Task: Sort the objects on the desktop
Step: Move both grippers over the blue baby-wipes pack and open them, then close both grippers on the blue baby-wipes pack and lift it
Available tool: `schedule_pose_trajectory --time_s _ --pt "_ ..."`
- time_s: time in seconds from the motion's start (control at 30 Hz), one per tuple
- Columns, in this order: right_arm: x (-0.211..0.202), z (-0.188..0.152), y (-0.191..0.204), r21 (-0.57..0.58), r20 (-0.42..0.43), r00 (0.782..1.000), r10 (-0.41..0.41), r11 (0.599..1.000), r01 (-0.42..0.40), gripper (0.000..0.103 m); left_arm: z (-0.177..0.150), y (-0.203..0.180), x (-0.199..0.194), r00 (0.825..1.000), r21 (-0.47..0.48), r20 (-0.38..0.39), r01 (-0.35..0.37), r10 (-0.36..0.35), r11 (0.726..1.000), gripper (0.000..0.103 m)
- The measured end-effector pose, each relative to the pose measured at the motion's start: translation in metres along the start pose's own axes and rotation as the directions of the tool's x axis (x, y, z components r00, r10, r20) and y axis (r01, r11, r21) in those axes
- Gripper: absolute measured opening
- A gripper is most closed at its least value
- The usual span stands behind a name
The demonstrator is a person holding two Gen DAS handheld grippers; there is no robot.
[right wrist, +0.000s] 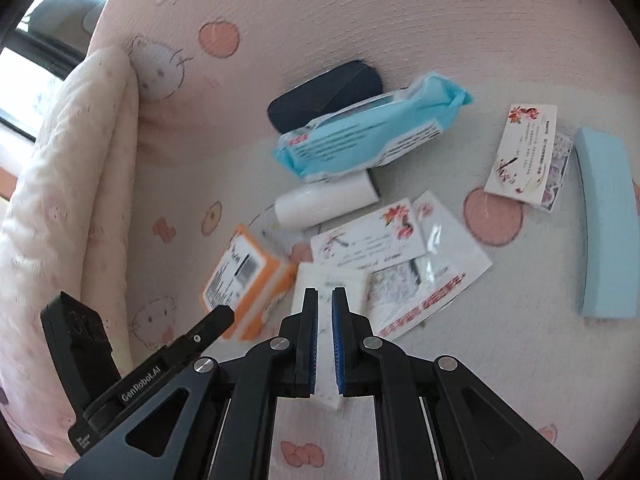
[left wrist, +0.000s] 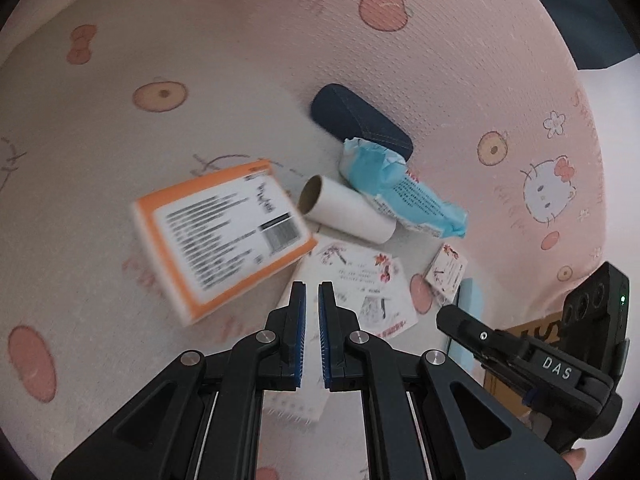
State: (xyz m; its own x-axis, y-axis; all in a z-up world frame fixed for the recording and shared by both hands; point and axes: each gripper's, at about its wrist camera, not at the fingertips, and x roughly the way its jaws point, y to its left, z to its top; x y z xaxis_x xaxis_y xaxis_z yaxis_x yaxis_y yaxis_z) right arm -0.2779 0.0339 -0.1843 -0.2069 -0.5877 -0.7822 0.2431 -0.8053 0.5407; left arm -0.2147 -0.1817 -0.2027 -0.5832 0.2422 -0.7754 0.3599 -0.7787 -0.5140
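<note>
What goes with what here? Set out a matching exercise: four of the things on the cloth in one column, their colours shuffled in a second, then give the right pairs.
Things:
1. glasses case
2. wipes pack
3. cardboard tube
4. box with the barcode label

Colours:
A. orange edges
B. white outside, brown inside
C. dark navy
D. light blue and white

Pairs: 1-C, 2-D, 3-B, 4-A
</note>
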Motion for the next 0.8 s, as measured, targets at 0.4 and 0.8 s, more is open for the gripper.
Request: schedule_pose_trajectory --time_s 0.4,0.8 --pt "0.029 0.004 -0.013 0.032 0.02 0.996 0.082 0.996 -0.082 0.017 0.004 0.036 -0.02 0.997 -0.14 0.043 -0.057 0.063 0.988 0.029" --pt "0.012 0.055 -0.058 0.256 0.208 0.975 0.084 0.957 -0.137 0.074 0.064 -0.014 0.046 0.969 -0.133 0.009 0.245 -0.246 0.961 0.061"
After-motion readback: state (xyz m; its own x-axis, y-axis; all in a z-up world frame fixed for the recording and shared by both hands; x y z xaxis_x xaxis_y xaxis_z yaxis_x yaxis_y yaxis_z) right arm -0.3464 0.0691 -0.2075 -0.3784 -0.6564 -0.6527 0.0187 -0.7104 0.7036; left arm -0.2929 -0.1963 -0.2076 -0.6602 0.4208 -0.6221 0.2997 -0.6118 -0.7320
